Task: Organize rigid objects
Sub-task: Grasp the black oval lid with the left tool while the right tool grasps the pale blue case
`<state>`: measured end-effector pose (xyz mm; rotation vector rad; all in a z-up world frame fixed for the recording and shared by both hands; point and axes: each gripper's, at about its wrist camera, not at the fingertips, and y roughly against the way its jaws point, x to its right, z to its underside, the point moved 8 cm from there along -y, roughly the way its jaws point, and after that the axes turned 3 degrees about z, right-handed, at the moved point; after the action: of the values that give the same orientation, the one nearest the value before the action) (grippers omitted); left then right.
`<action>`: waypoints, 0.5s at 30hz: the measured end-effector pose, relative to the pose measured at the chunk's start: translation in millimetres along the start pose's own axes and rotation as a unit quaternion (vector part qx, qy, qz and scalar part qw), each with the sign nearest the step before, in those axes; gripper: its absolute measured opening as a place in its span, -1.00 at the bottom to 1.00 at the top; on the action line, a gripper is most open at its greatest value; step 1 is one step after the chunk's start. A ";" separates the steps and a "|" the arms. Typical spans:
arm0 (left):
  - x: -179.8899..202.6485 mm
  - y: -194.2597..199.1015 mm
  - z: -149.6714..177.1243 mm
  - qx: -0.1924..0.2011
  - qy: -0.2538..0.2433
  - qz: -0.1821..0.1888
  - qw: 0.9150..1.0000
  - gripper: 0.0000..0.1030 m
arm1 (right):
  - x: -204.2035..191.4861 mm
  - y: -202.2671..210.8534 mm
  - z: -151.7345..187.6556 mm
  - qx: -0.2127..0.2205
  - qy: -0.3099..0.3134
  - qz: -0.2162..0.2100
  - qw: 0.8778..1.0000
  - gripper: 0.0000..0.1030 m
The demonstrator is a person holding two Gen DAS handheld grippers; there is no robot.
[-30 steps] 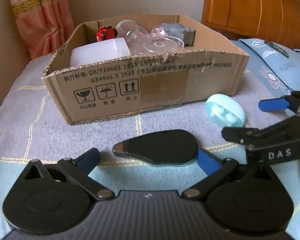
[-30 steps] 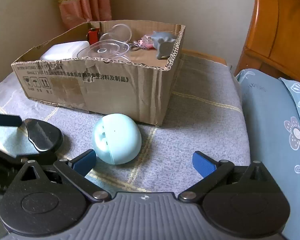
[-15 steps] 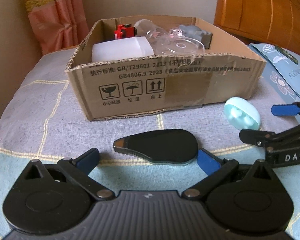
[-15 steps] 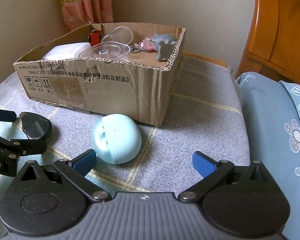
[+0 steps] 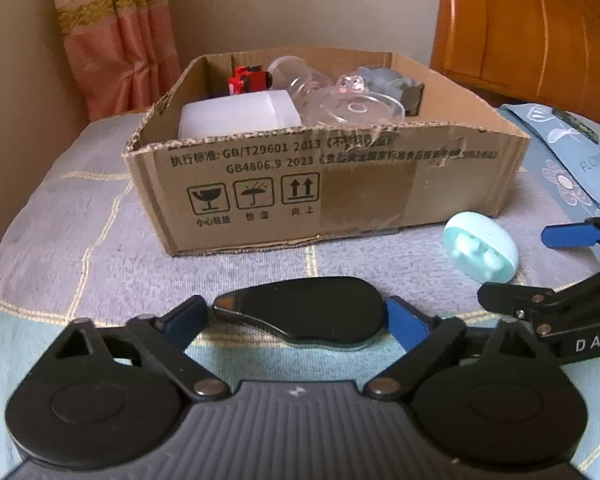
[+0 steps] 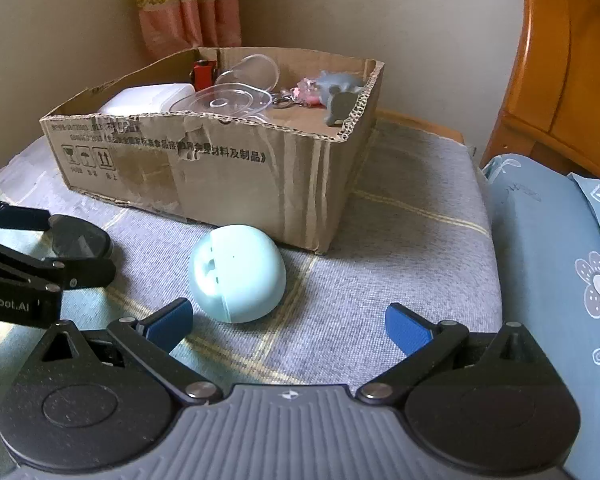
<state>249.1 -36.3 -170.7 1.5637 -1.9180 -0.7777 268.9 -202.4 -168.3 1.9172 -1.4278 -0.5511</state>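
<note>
left wrist view: left gripper jaws closing around the black flat case on the bed cover. the right pad looks to be at its rounded end, the left just beside the pointed tip; no squeeze seen, so not gripped yet. the cardboard box stands behind it and already holds a white container, clear lids, a red toy and a grey toy. so most is sorted; two items left outside.

right wrist view: right gripper jaws spread wide, nothing in them. the pale blue round case lies just ahead, nearer the left pad, close to the box's front corner. blue pillow lies to the right.

in the way: the two grippers work close together and could collide on the lift. the near box wall must be cleared, and the clear lids leave little room inside.
</note>
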 end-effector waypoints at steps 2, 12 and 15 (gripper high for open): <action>-1.5 1.3 0.4 0.002 -0.004 0.004 1.000 0.75 | 0.0 0.8 0.7 0.001 0.004 -0.004 1.000 1.00; -8.0 1.0 0.9 0.012 -0.023 0.015 1.000 0.80 | -8.6 1.1 -0.3 -0.006 0.040 -0.035 0.999 1.00; -7.8 0.8 0.4 0.014 -0.028 0.018 0.999 0.80 | -14.9 -1.6 -2.7 -0.004 0.054 -0.050 0.997 1.00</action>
<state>249.7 -28.5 -170.8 1.5338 -1.9988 -0.7904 267.2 -187.2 -168.5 1.9894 -1.2665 -0.4907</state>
